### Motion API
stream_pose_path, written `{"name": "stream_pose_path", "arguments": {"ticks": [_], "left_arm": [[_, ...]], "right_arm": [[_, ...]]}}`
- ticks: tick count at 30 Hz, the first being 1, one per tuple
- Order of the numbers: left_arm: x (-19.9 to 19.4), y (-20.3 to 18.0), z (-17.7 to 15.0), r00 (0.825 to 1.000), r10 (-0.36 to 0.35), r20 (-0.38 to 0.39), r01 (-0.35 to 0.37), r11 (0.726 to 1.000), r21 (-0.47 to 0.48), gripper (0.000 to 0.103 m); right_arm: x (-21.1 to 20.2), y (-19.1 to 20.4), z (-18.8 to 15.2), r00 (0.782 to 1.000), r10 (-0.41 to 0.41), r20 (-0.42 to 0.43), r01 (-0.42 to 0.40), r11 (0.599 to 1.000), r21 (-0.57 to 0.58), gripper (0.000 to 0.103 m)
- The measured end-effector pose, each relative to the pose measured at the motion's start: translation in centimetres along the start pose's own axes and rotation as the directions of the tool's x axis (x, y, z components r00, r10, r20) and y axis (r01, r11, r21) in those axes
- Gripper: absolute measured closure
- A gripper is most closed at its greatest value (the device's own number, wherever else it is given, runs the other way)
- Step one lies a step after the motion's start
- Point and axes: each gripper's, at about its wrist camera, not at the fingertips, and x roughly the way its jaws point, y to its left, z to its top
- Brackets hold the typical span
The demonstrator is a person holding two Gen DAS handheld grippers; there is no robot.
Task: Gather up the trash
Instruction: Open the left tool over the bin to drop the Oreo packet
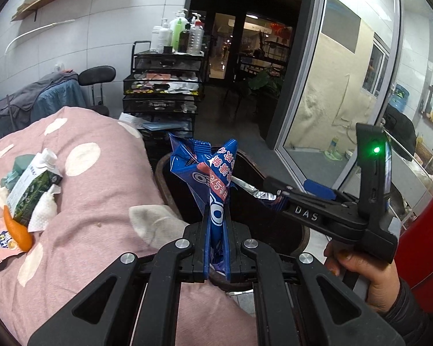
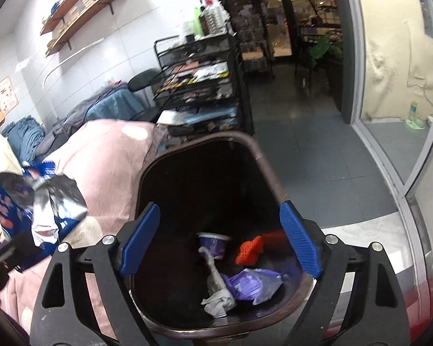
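Right wrist: bin (image 2: 262, 161) holds cup (image 2: 213, 243), wrappers (image 2: 254, 287).

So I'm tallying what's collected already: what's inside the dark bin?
Inside the bin: a purple cup, crumpled white paper, a purple wrapper and something orange. Anything beneath them is hidden in shadow.

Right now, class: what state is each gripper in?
Left gripper: closed on the blue snack wrapper.
Right gripper: open, holding nothing, above the trash bin.
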Motion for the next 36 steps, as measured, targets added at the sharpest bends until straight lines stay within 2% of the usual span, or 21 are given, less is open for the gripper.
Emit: {"name": "stream_pose_path", "arguments": {"ticks": [11,20,21,23,24,25,26,28,30,33,36], "left_arm": [[4.0,-2.2,1.0,0.991,-0.068,-0.114,0.071,0.997,0.029,0.096],[6.7,-4.1,1.0,0.982,-0.042,-0.187,0.061,0.994,0.095,0.093],[6.9,-4.3,1.0,0.981,-0.035,-0.191,0.056,0.993,0.102,0.090],[7.4,-4.3,0.8,0.978,-0.023,-0.207,0.046,0.993,0.106,0.076],[7.6,-4.2,0.7,0.976,-0.021,-0.216,0.044,0.994,0.102,0.062],[7.8,-4.2,0.7,0.974,-0.018,-0.224,0.041,0.994,0.098,0.054],[8.0,-4.1,0.6,0.973,-0.016,-0.229,0.039,0.995,0.095,0.050],[8.5,-4.1,0.4,0.969,-0.006,-0.248,0.032,0.994,0.101,0.031],[8.9,-4.2,0.2,0.965,0.009,-0.262,0.022,0.993,0.117,0.020],[9.1,-4.5,-0.2,0.962,0.016,-0.274,0.023,0.990,0.139,0.015],[8.8,-4.5,-0.3,0.966,0.026,-0.257,0.014,0.988,0.152,0.012]], "right_arm": [[-1.5,-2.8,1.4,0.998,-0.045,0.037,0.043,0.998,0.052,0.016],[-1.6,-3.5,1.7,0.999,-0.041,0.032,0.039,0.998,0.055,0.016],[-1.6,-3.7,1.8,0.999,-0.041,0.031,0.039,0.998,0.055,0.016],[-1.6,-3.8,1.9,0.999,-0.040,0.029,0.038,0.998,0.056,0.016],[-1.7,-3.8,2.0,0.999,-0.041,0.029,0.039,0.998,0.057,0.016],[-1.7,-3.8,2.0,0.999,-0.042,0.029,0.040,0.998,0.058,0.016],[-1.6,-3.8,2.0,0.999,-0.043,0.029,0.041,0.997,0.058,0.015],[-1.6,-3.9,2.0,0.999,-0.043,0.027,0.041,0.997,0.059,0.014],[-1.5,-3.8,2.0,0.999,-0.042,0.025,0.040,0.997,0.059,0.013],[-1.4,-3.7,2.0,0.999,-0.039,0.022,0.038,0.998,0.056,0.012],[-1.4,-3.7,2.0,0.999,-0.037,0.020,0.035,0.998,0.055,0.012]]}}
